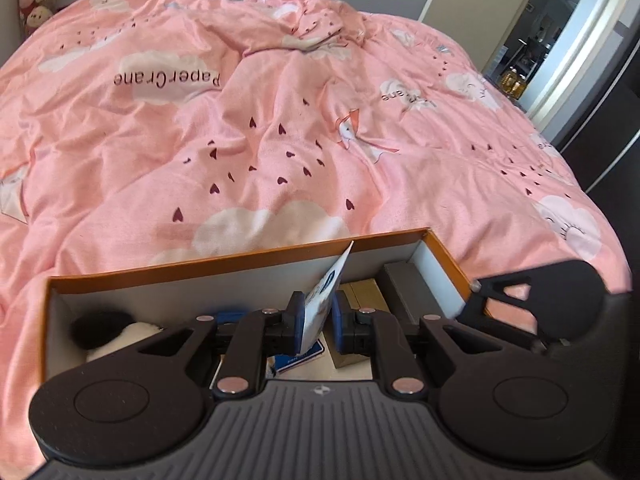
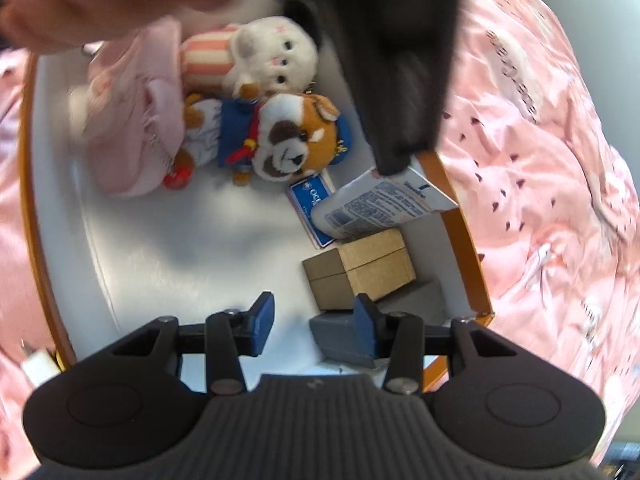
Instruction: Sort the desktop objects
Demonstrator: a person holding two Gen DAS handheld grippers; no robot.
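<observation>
My left gripper (image 1: 317, 316) squeezes the white tube (image 1: 320, 300) over the orange box (image 1: 240, 262); my right gripper (image 2: 314, 328) is apart, holding nothing.

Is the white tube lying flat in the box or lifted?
Lifted. The left tongs pinch the white tube's flat end, and it hangs tilted over the blue card inside the box.

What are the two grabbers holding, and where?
Left gripper pinches the white tube by its flat crimped end. Right gripper holds nothing.
</observation>
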